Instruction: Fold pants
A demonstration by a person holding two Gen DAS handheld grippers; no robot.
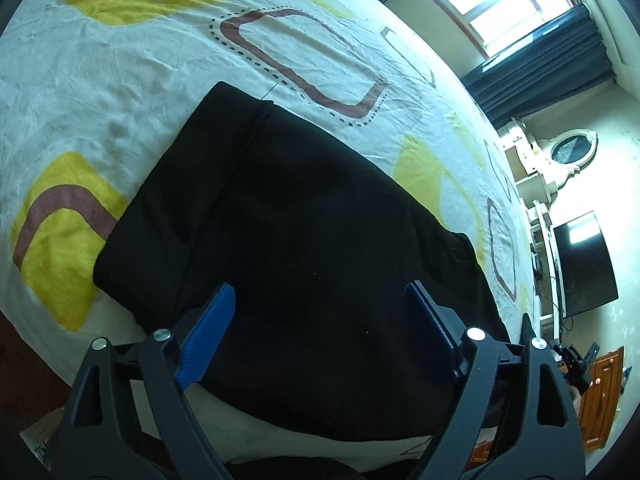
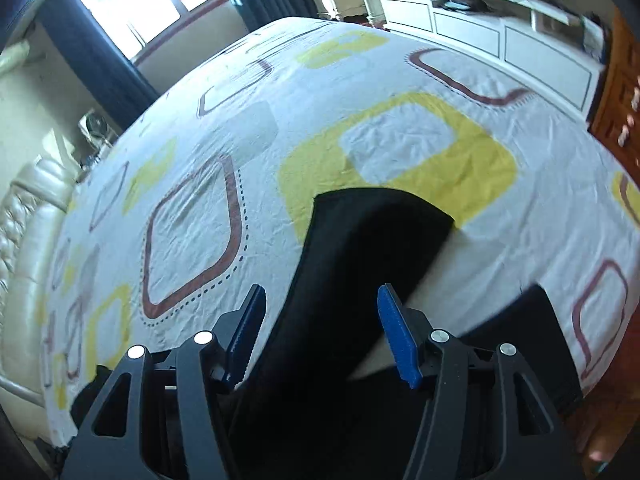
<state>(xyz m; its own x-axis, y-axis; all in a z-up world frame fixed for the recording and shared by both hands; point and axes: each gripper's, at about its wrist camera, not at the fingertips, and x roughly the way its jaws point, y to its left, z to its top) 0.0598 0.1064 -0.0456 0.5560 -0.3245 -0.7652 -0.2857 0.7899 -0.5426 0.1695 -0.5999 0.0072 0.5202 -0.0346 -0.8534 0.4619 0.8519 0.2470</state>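
Note:
Black pants point(image 1: 304, 248) lie on a bed with a white sheet patterned in yellow and brown point(image 1: 120, 92). In the left wrist view they form a wide flat mass with a waistband-like end at the far side. My left gripper point(image 1: 320, 300) is open, hovering over the near part of the pants, nothing between its blue pads point(image 1: 208, 336). In the right wrist view one pant leg point(image 2: 360, 248) stretches away to its hem, and a second leg point(image 2: 532, 340) lies at the right. My right gripper point(image 2: 320, 304) is open above the first leg, empty.
A padded headboard point(image 2: 24, 240) stands at the left in the right wrist view. A white cabinet point(image 2: 500, 40) and a wooden door point(image 2: 616, 120) lie beyond the bed. A window with dark curtains point(image 1: 540, 40) and a TV point(image 1: 584, 264) show in the left wrist view.

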